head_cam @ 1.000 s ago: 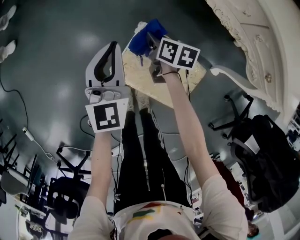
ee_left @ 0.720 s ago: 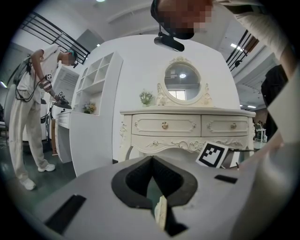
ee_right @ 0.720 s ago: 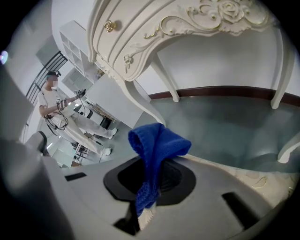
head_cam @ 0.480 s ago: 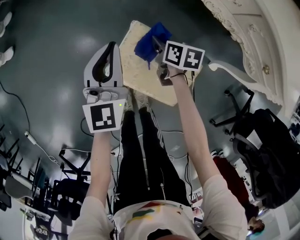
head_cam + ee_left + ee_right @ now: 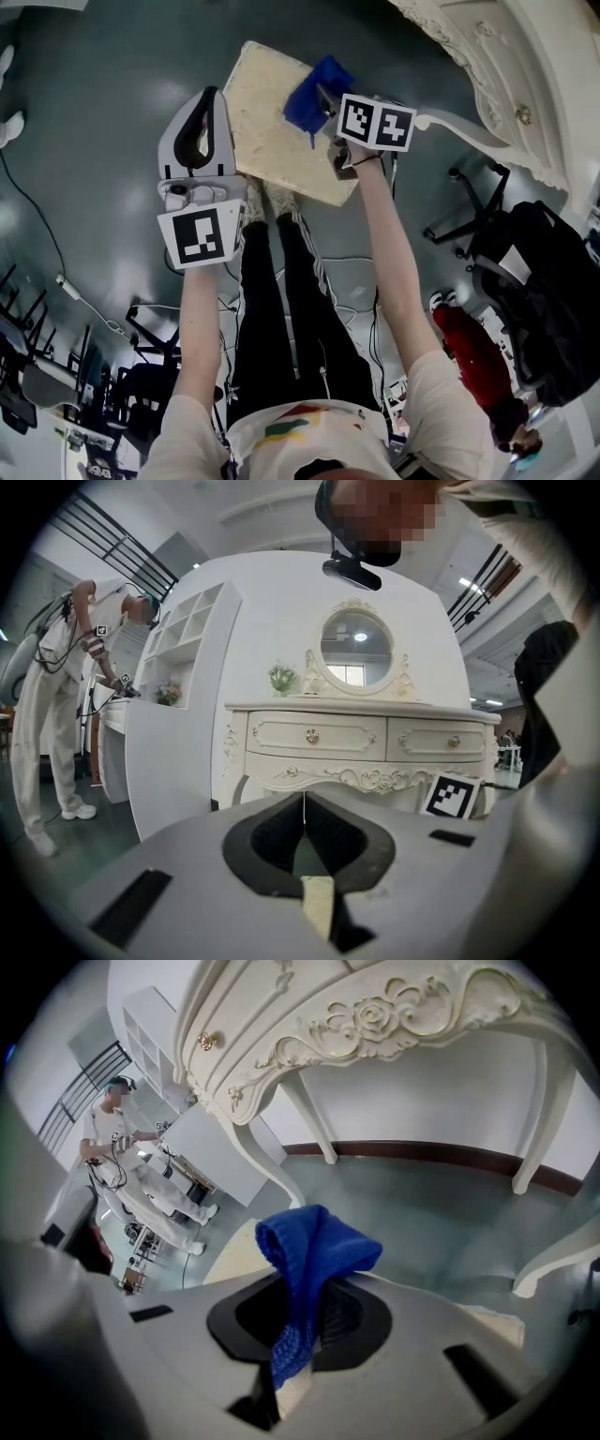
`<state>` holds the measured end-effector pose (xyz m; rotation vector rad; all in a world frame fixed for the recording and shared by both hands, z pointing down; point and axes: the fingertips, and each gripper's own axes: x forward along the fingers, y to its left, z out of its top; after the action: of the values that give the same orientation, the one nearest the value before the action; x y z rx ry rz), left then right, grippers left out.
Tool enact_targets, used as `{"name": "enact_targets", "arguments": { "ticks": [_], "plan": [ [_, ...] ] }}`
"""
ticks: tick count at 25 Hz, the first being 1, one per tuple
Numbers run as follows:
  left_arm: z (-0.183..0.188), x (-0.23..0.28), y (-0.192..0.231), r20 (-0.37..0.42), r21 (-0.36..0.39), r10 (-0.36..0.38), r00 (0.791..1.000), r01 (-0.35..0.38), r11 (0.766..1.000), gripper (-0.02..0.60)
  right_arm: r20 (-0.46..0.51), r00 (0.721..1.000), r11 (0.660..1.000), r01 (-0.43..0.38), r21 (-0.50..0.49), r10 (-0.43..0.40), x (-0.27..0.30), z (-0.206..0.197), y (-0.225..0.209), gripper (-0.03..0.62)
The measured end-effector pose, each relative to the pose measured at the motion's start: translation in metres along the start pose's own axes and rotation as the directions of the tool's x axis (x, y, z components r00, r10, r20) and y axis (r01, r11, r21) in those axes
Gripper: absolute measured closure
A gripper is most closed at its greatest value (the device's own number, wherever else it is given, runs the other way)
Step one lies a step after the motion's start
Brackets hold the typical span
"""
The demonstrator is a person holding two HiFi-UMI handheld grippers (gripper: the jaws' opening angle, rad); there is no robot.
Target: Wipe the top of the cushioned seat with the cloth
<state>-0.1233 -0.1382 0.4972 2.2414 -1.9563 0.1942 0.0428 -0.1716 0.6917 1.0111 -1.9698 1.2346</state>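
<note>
Blue knitted cloth (image 5: 314, 1251) hangs bunched from the right gripper (image 5: 302, 1309), whose jaws are clamped on it, over the far right corner of the cream square cushioned seat (image 5: 262, 122). By the seat's left edge hovers the left gripper (image 5: 303, 829), its jaws pressed together on nothing.

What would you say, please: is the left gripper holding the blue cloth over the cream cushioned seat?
Not the left one: the right gripper is shut on the blue cloth over the cream cushioned seat, as the right gripper view shows. The left gripper is shut on nothing.
</note>
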Motion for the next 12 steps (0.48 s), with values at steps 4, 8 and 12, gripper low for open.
{"name": "enact_targets", "arguments": {
  "ticks": [4, 8, 12],
  "plan": [
    [0.004, 0.003, -0.008, 0.009, 0.007, -0.012, 1.000, 0.012, 1.000, 0.577, -0.011, 1.000, 1.000, 0.018, -0.018, -0.018, -0.012, -0.007, -0.015, 0.559],
    [0.008, 0.003, -0.016, 0.018, 0.011, -0.031, 0.999, 0.030, 0.999, 0.577, -0.025, 0.999, 0.999, 0.037, -0.031, -0.038, -0.025, -0.017, -0.031, 0.559],
    [0.014, 0.002, -0.019, 0.039, 0.009, -0.036, 0.999, 0.035, 0.999, 0.577, -0.035, 0.997, 0.997, 0.072, -0.036, -0.074, -0.042, -0.028, -0.050, 0.559]
  ]
}}
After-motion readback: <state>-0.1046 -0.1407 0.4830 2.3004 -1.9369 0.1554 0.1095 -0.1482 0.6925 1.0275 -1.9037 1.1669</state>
